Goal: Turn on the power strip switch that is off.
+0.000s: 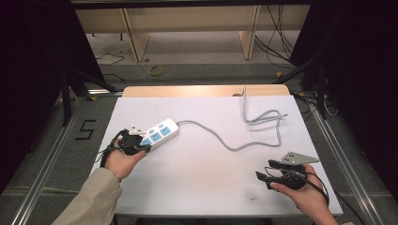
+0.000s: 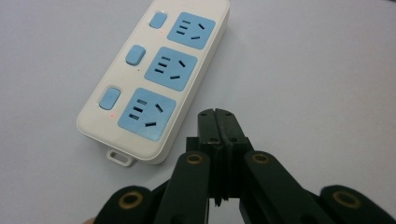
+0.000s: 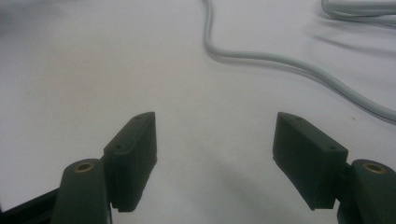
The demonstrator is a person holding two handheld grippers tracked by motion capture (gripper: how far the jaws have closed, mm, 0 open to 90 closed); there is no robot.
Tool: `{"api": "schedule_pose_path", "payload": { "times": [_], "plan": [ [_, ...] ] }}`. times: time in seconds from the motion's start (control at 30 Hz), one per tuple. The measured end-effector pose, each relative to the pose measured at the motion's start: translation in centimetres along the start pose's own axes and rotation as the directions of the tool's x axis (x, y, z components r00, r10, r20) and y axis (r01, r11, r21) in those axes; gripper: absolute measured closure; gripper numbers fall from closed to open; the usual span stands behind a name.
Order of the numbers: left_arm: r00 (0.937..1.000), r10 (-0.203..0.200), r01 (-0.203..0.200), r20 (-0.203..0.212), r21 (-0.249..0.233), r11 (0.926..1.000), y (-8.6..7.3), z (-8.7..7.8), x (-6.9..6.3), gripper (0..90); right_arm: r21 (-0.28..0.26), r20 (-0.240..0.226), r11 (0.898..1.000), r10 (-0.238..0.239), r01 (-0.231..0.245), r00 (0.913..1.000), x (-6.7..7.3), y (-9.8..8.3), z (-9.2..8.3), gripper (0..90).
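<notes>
A cream power strip (image 1: 159,132) with three blue sockets and three blue switches lies on the white table, left of middle. In the left gripper view the power strip (image 2: 154,79) runs away from me, and small red lights glow beside two switches. My left gripper (image 2: 217,114) is shut with nothing between its jaws, its tips just off the strip's near right corner. A hand holds the left gripper (image 1: 141,145) at the strip's near end. My right gripper (image 1: 264,169) rests open at the front right, and in its own view the right gripper (image 3: 215,154) hovers over bare table.
The strip's grey cable (image 1: 225,140) snakes right across the white table sheet (image 1: 202,178), loops at the back right and drops off the far edge. The cable (image 3: 280,63) crosses ahead of my right jaws. Black frames, floor cables and wooden shelving surround the table.
</notes>
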State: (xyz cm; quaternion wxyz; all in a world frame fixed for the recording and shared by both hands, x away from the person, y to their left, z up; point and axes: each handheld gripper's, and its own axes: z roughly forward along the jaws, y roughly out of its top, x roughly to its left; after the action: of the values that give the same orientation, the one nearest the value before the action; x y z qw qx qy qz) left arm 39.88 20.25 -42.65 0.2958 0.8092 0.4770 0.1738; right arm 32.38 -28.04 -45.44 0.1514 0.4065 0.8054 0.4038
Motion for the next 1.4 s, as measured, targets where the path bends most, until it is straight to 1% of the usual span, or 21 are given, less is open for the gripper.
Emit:
{"api": "schedule_pose_path", "payload": {
  "times": [0.33, 0.43, 0.83, 1.2, 1.4],
  "plan": [
    [1.0000, -0.005, 0.005, -0.008, -0.001, 1.0000, 0.5, 0.3, 0.3, 89.9, -0.002, 0.001, 1.000, 0.001, -0.001, 1.0000, 0.0, 0.0, 0.0, 31.1],
    [0.9999, -0.005, 0.005, -0.016, -0.004, 1.0000, 0.9, 0.3, 0.4, 89.9, -0.003, 0.001, 1.000, 0.002, -0.002, 1.0000, 0.0, 0.0, 0.0, 31.1],
    [0.9997, 0.000, 0.000, -0.025, -0.006, 1.0000, 1.9, 0.7, 0.6, 89.8, -0.001, 0.001, 1.000, 0.001, -0.001, 1.0000, 0.0, 0.0, 0.0, 31.1],
    [0.9991, -0.022, 0.021, -0.035, -0.020, 0.9996, 3.1, 1.4, 1.0, 89.8, -0.001, 0.000, 1.000, -0.002, 0.002, 1.0000, 0.0, 0.0, 0.1, 31.1],
    [0.9988, -0.021, 0.020, -0.044, -0.018, 0.9996, 3.5, 1.8, 1.2, 89.8, -0.001, -0.001, 1.000, -0.003, 0.003, 1.0000, 0.0, 0.0, 0.1, 31.1]
  ]
}}
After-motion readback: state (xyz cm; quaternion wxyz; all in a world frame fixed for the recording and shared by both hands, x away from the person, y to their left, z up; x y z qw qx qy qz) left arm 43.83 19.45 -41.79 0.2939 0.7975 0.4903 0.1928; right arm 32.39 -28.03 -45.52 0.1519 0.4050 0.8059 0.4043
